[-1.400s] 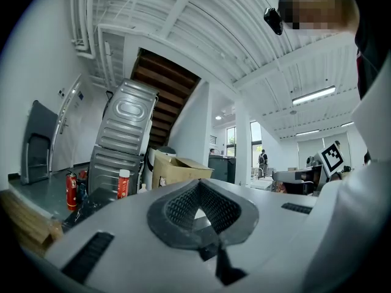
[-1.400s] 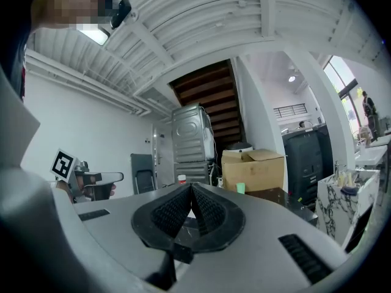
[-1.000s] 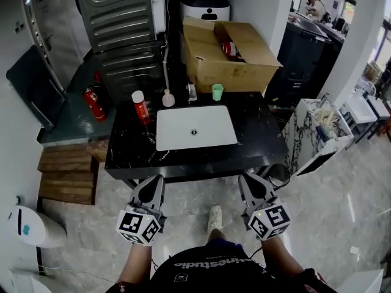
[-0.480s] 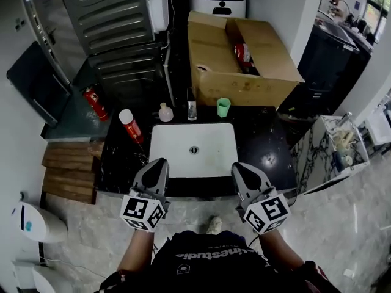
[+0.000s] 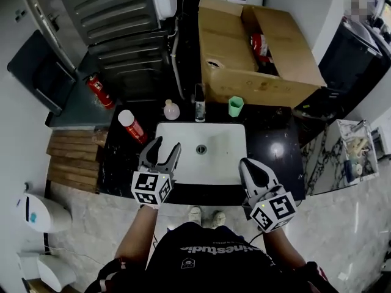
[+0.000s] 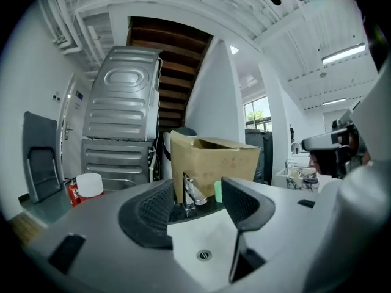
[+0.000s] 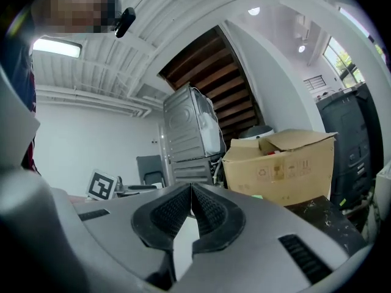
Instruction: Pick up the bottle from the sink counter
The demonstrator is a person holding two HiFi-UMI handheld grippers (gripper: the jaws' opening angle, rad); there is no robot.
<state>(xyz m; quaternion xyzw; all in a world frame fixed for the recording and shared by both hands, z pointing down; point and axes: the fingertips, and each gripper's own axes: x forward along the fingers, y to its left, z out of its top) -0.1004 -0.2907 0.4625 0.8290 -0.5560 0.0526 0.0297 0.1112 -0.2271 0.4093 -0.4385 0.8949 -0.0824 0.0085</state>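
Grey and nearest to us, the left hand-held gripper (image 5: 167, 144) hangs over the left part of the white rectangular sink basin (image 5: 220, 163). Its jaws are opening, with nothing between them. The right hand-held gripper (image 5: 245, 163) sits at the basin's near right corner, jaws pressed together and empty.

The red bottle with a white cap (image 5: 132, 127) stands on the black marble worktop (image 5: 275, 145), just left of the basin and a little farther than the left hand-held gripper. In the left gripper view only its cap shows, well outside the left jaw. The jaws there look toward the chrome faucet (image 5: 200, 94) instead.

So we judge the main risk to be the swing leftward. If we turn too low or too late, the outer jaw could strike the bottle's side. That could topple it into the basin or toward the worktop's left edge. A grip high on the cap might let the smooth body pivot or slip.

Farther along, a small pale pink round bottle (image 5: 171, 110) stands just left of the faucet. We could mistake it for the target, or nudge it by overreaching. The green cup (image 5: 236, 106) and the open cardboard box (image 5: 256, 72) behind it look safely out of the way.
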